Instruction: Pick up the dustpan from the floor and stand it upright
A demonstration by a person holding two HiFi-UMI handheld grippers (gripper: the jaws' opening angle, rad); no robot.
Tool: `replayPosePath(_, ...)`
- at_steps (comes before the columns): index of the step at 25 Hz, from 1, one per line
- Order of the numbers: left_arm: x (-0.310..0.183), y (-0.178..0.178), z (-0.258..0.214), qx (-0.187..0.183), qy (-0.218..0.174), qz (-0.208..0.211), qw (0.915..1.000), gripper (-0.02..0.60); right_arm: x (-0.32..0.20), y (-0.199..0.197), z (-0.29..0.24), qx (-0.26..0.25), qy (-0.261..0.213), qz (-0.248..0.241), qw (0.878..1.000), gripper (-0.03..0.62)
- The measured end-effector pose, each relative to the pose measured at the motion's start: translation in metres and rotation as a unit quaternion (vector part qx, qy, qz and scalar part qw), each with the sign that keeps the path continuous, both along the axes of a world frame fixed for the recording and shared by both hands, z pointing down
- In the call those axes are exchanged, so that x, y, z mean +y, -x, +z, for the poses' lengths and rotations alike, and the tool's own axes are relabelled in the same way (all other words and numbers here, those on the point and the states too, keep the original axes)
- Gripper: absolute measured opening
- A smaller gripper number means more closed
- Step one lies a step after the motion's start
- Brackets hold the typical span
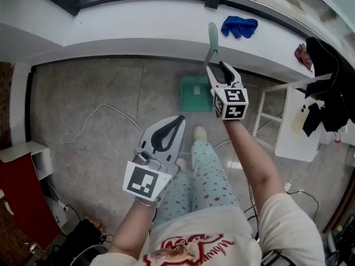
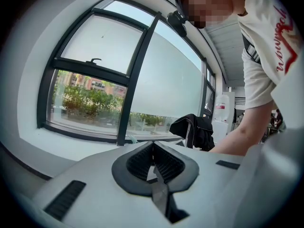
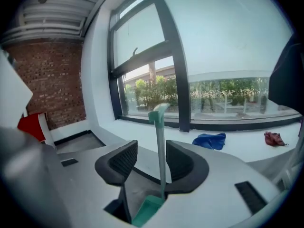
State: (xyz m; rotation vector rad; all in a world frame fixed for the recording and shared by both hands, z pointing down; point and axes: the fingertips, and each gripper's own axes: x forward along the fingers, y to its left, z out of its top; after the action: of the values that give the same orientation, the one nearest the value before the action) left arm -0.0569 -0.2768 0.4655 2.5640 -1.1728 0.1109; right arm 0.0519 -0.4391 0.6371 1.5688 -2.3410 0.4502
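Note:
The green dustpan (image 1: 195, 93) stands upright on the grey floor, its long handle (image 1: 212, 40) leaning against the white window ledge (image 1: 138, 32). My right gripper (image 1: 217, 68) is open, with its jaws on either side of the handle and apart from it. In the right gripper view the handle (image 3: 160, 146) rises between the spread fingers of the right gripper (image 3: 152, 146), nearer the right pad, and the pan (image 3: 148, 210) shows below. My left gripper (image 1: 177, 121) is shut and empty, low at the left over the floor. In its own view the left gripper (image 2: 153, 145) points toward the window.
A blue cloth (image 1: 239, 25) and a red cloth (image 1: 302, 54) lie on the ledge. A white rack (image 1: 294, 126) with a black garment (image 1: 327, 82) stands at the right. A white cable (image 1: 100, 112) runs across the floor. A red and white cabinet (image 1: 16, 182) sits at the left.

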Motion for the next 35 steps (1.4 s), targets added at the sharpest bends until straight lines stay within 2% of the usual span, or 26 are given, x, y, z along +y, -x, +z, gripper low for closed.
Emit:
replayPosePath(3,0.017,-0.001,-0.016,0.011,-0.021,0.013,0.9996,0.021,0.042,-0.003,-0.042,-0.073,-0.022,0.037,0.996,0.183)
replayPosePath(7,0.05,-0.003,-0.04,0.018,-0.052,0.038,0.9977,0.021,0.121,0.002,-0.13,-0.155,-0.062,0.062,0.984,0.176)
replayPosePath(8,0.059,-0.005,-0.046,0.02,-0.056,0.045,0.9972,0.021,0.144,0.001,-0.155,-0.17,-0.073,0.072,0.98,0.153)
replayPosePath(10,0.081,-0.01,-0.059,0.032,-0.053,0.055,0.9966,0.021,0.192,-0.006,-0.2,-0.192,-0.096,0.091,0.972,0.058)
replayPosePath(11,0.093,-0.014,-0.066,0.038,-0.048,0.06,0.9963,0.021,0.216,-0.009,-0.22,-0.198,-0.106,0.095,0.97,0.057)
replayPosePath(13,0.12,-0.021,-0.082,0.048,-0.041,0.071,0.9955,0.021,0.261,-0.013,-0.251,-0.195,-0.114,0.086,0.97,0.047)
replayPosePath(17,0.165,-0.051,-0.126,0.069,-0.053,0.117,0.9894,0.021,0.327,-0.014,-0.289,-0.154,-0.111,0.032,0.981,0.032)
replayPosePath(24,0.242,-0.098,-0.203,0.078,-0.126,0.177,0.9731,0.021,0.407,-0.029,-0.351,-0.151,-0.175,-0.001,0.973,0.025)
replayPosePath(27,0.279,-0.11,-0.218,0.072,-0.138,0.169,0.9733,0.021,0.44,-0.041,-0.369,-0.149,-0.19,-0.023,0.97,0.025)
replayPosePath(29,0.305,-0.117,-0.222,0.071,-0.142,0.154,0.9753,0.021,0.467,-0.051,-0.38,-0.128,-0.205,-0.043,0.969,0.025)
replayPosePath(31,0.332,-0.127,-0.221,0.069,-0.144,0.134,0.978,0.021,0.498,-0.062,-0.391,-0.104,-0.224,-0.064,0.967,0.025)
replayPosePath(35,0.396,-0.148,-0.215,0.073,-0.145,0.082,0.9834,0.021,0.571,-0.084,-0.398,-0.101,-0.237,-0.094,0.962,0.025)
